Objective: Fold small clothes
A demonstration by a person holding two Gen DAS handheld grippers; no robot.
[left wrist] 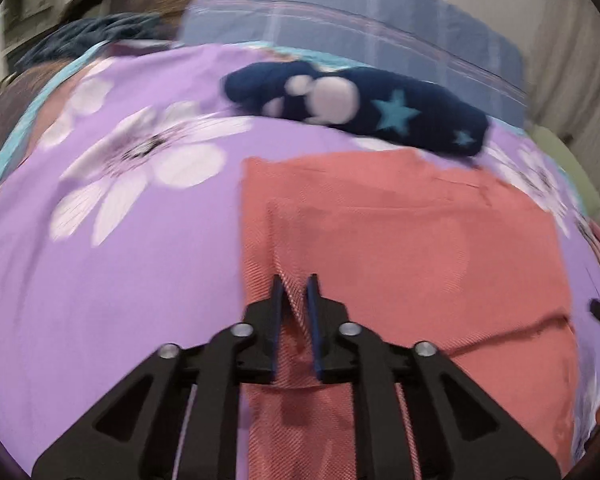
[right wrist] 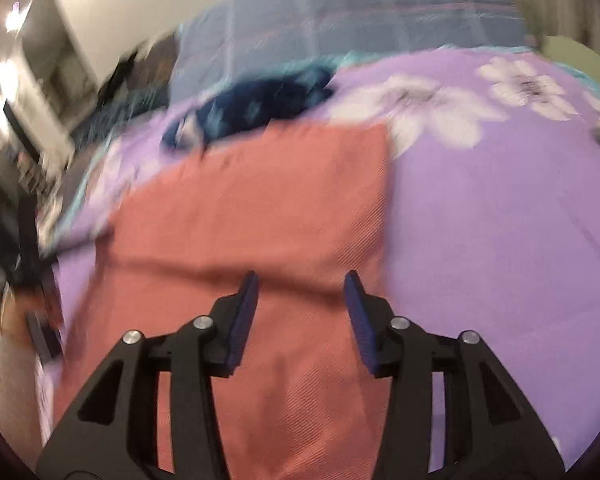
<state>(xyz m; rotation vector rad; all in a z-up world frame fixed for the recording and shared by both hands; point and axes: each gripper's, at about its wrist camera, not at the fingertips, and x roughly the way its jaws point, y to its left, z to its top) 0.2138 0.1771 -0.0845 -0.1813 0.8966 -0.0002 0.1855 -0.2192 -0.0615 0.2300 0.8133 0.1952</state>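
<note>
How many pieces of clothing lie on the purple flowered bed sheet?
2. The salmon-pink woven garment lies spread in front, pinched by the left gripper near its left edge. The dark navy star-printed garment lies bunched just beyond it. Others may be outside the views.

you see a salmon-pink ribbed cloth [left wrist: 400, 232], a navy garment [left wrist: 356, 104] with teal stars, a purple sheet [left wrist: 112, 248] with white flowers.

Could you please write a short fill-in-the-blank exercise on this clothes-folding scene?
1. The left hand-held gripper is shut on the ____-coloured cloth.
2. The right hand-held gripper is ____ above that cloth.
3. The navy garment bears teal ____.
4. The bedsheet is ____ with white flowers.

Missing words: salmon; open; stars; purple
</note>
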